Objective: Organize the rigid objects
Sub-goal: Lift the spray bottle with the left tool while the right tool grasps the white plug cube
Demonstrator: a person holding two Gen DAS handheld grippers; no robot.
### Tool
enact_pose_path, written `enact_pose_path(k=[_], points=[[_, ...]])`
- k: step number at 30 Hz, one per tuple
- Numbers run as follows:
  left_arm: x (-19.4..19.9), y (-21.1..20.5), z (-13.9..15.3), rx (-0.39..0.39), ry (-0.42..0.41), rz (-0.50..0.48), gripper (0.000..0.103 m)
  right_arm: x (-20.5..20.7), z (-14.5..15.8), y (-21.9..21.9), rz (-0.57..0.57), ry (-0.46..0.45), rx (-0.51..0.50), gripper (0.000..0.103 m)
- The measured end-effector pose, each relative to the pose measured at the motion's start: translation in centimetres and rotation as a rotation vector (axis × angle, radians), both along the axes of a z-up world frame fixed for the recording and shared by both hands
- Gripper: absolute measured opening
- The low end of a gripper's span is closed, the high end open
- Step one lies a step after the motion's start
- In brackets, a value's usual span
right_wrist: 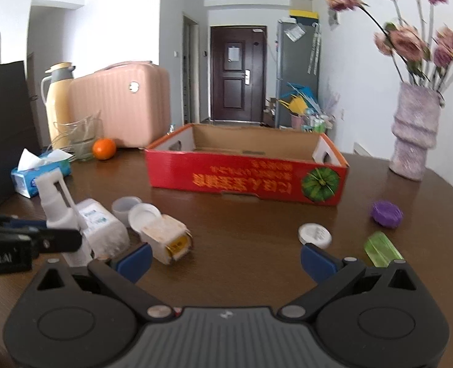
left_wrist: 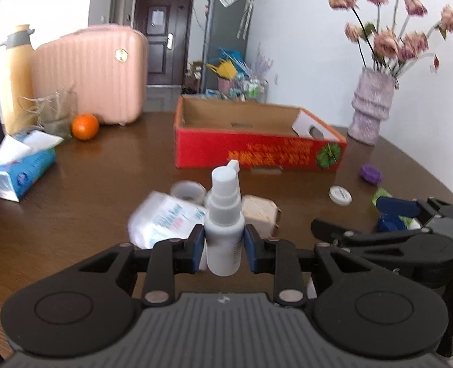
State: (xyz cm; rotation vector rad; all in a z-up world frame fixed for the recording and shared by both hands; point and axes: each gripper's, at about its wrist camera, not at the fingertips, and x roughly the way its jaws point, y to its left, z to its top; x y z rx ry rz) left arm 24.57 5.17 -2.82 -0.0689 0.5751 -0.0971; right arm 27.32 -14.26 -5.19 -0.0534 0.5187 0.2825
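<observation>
My left gripper [left_wrist: 224, 243] is shut on a white spray bottle [left_wrist: 224, 214] and holds it upright above the brown table; the bottle also shows at the left of the right wrist view [right_wrist: 57, 211]. A red cardboard box [left_wrist: 257, 150], open and empty, stands behind it, also in the right wrist view [right_wrist: 245, 178]. My right gripper [right_wrist: 225, 259] is open and empty over the table, with a beige small box [right_wrist: 168, 236] just ahead of its left finger. A white round lid [right_wrist: 315, 235], a purple lid [right_wrist: 386, 211] and a green packet [right_wrist: 381, 248] lie to the right.
A white packet [right_wrist: 103, 230], a small clear cup [right_wrist: 125, 207] and a white cap [right_wrist: 143, 216] lie near the beige box. A tissue box [left_wrist: 14, 171], an orange [left_wrist: 84, 126], a pink suitcase [left_wrist: 94, 73], a thermos [left_wrist: 14, 76] and a flower vase [left_wrist: 369, 107] stand around the table's edges.
</observation>
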Motion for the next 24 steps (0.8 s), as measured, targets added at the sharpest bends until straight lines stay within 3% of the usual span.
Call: enact_pose_path(k=[10, 24], points=[[1.5, 3.8, 2.5, -0.009, -0.064, 0.100, 0.028, 4.3, 0.1, 4.5, 0.050, 0.080, -0.089, 0.103], [4.4, 7.6, 0.2, -0.042, -0.021, 0.193, 0.028, 8.2, -2.4, 7.3, 0.059, 0.191, -0.145, 0.096]])
